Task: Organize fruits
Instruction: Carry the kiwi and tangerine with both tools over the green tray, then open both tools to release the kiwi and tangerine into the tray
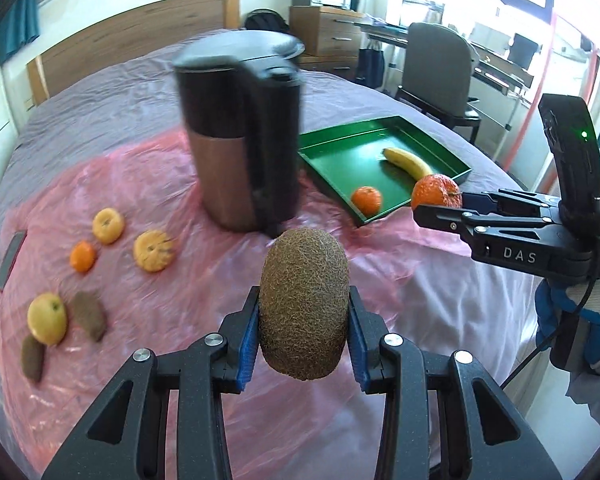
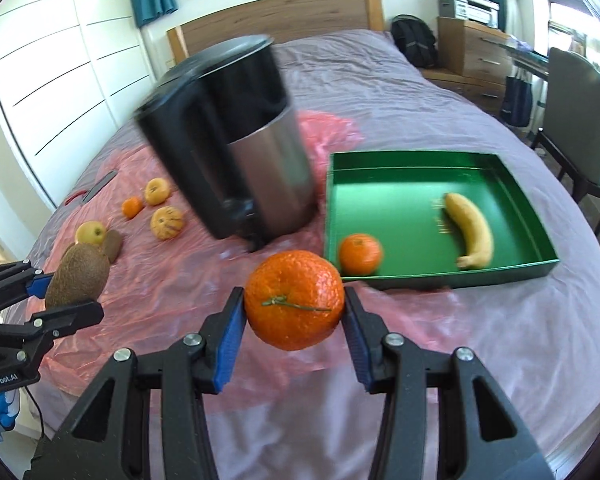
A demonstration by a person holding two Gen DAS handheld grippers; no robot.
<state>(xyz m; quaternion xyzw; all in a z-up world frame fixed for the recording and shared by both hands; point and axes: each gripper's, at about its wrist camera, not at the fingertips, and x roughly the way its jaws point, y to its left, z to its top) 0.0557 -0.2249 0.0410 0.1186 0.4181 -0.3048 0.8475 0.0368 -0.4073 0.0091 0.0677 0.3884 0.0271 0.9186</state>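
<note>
Blue-padded left gripper [image 1: 303,338] clamps kiwi [image 1: 303,304] — aloft.

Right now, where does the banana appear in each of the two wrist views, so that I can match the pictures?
Left wrist view: the banana lies right of centre, in the green tray, behind the held orange.
Right wrist view: the banana lies at right, in the tray's right part.
Shared landmark: the small mandarin in the tray's near corner.
</note>
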